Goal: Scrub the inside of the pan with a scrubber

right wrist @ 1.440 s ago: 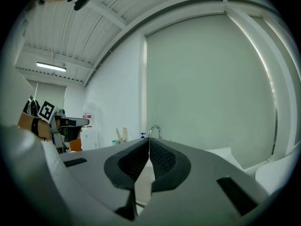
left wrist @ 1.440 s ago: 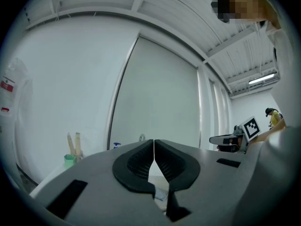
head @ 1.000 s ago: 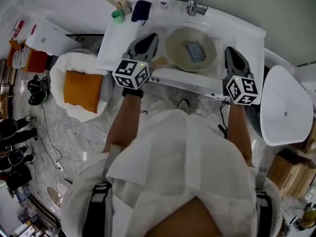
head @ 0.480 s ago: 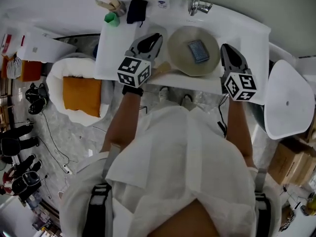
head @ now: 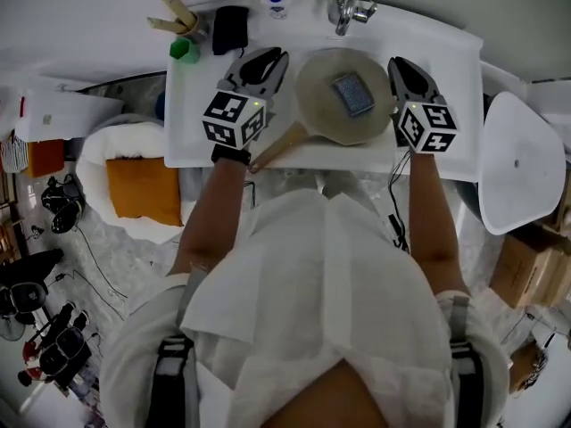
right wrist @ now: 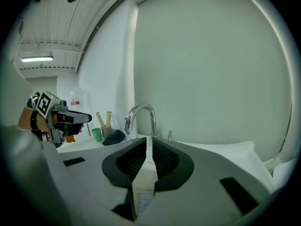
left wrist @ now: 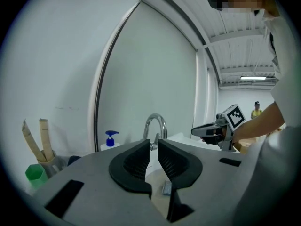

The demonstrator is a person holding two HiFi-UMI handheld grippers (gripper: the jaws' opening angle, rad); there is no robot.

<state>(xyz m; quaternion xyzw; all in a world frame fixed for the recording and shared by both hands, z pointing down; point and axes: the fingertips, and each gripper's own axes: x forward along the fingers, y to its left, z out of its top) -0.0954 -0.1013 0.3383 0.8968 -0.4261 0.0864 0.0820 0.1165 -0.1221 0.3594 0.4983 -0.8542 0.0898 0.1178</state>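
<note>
Flanking the pan (head: 317, 105), I hold the left gripper (head: 264, 61) beside its left rim and the right gripper (head: 403, 68) beside its right, both nearly level, jaws just opened to narrow slits with nothing between. The scrubber (head: 353, 93) lies inside the pan, whose handle (head: 278, 147) reaches the counter's (head: 192, 132) front edge.

We find the scrubber (head: 353, 94) in the pan (head: 317, 96), before the faucet (head: 346, 9). The cup (head: 185, 50) stands at the counter's (head: 192, 123) back left corner.

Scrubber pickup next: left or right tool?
Right, likely: scrubber lies in the pan's right half, nearer the right tool; left tool is by the handle. Both tools' empty jaws have just been opening.
</note>
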